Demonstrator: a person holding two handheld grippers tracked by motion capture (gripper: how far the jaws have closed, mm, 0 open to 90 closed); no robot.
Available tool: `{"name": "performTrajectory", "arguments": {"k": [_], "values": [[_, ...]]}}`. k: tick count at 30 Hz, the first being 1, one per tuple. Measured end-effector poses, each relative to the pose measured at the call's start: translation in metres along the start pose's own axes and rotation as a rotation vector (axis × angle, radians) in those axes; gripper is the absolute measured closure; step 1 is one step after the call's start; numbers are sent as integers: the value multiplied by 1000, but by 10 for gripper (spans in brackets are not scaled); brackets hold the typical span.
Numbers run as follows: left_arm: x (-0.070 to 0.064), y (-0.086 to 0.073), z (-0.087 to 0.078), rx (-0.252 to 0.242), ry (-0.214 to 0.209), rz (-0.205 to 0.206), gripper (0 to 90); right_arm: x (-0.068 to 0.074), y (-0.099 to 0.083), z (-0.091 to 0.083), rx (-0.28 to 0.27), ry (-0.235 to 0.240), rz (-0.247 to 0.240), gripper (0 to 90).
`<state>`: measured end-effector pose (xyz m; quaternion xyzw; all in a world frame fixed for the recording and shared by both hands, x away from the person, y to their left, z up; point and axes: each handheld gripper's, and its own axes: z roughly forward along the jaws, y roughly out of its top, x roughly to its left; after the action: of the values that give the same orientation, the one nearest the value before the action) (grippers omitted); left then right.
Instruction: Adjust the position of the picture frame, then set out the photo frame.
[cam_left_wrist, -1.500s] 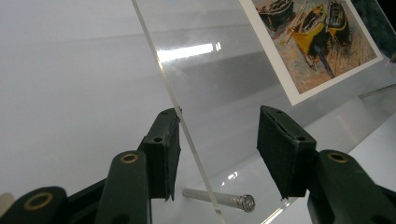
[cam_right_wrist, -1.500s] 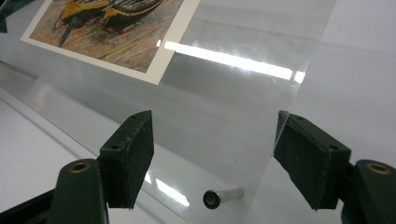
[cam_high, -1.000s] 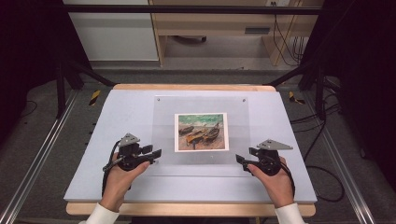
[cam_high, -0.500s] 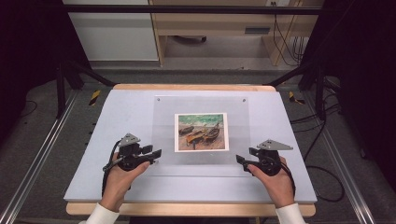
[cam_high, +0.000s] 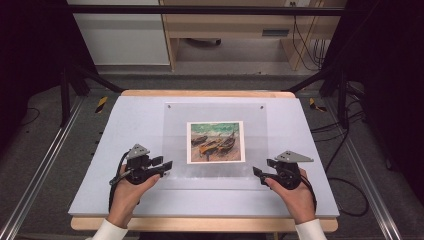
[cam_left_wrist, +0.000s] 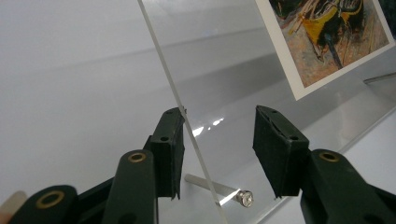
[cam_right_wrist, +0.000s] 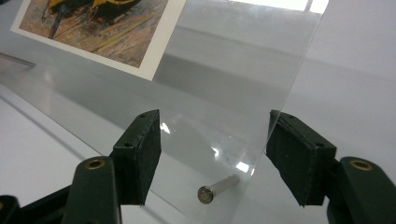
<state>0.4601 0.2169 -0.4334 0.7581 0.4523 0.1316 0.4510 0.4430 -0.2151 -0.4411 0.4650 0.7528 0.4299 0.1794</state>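
A clear acrylic sheet (cam_high: 175, 130) lies in the middle of the pale table (cam_high: 125, 125), with a painted picture of boats (cam_high: 215, 141) at its centre. My left gripper (cam_high: 165, 166) is at the sheet's near left corner, and my right gripper (cam_high: 257, 172) at its near right corner. In the left gripper view the gripper (cam_left_wrist: 219, 116) is open astride the sheet's edge (cam_left_wrist: 187, 121), with a metal pin (cam_left_wrist: 219, 190) below. In the right gripper view the gripper (cam_right_wrist: 215, 119) is open around the sheet's corner (cam_right_wrist: 261, 154), above another pin (cam_right_wrist: 217, 189).
Metal rails (cam_high: 45, 165) run along both sides of the table. Yellow-and-black tools (cam_high: 101, 103) lie on the floor by the far corners. Cables (cam_high: 345, 185) trail at the right, and wooden furniture (cam_high: 225, 30) stands beyond the far edge.
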Motion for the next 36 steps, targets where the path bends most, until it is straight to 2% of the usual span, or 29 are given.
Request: {"name": "performTrajectory", "arguments": {"k": [3,6,11,16,20,24,27,36], "values": [[-3,-2,-3,-5,11,3,544,2,-2,-2,-3,-7,-6,380],[-7,-4,-4,-5,29,23,548,2,-5,-5,-10,-7,-11,400],[-6,-6,-7,-5,21,31,573,4,-7,-7,-2,-8,-31,413],[-9,-9,-10,-3,33,49,588,6,-9,-9,4,-18,-40,437],[-13,-12,-13,-4,49,64,606,8,-12,-12,4,-27,-43,470],[-19,-14,-15,13,80,99,616,10,-15,-15,9,-35,-42,502],[-21,-15,-15,7,88,90,623,11,-16,-16,12,-39,-44,518],[-20,-19,-18,5,76,69,649,13,-19,-19,16,-50,-52,551]]}}
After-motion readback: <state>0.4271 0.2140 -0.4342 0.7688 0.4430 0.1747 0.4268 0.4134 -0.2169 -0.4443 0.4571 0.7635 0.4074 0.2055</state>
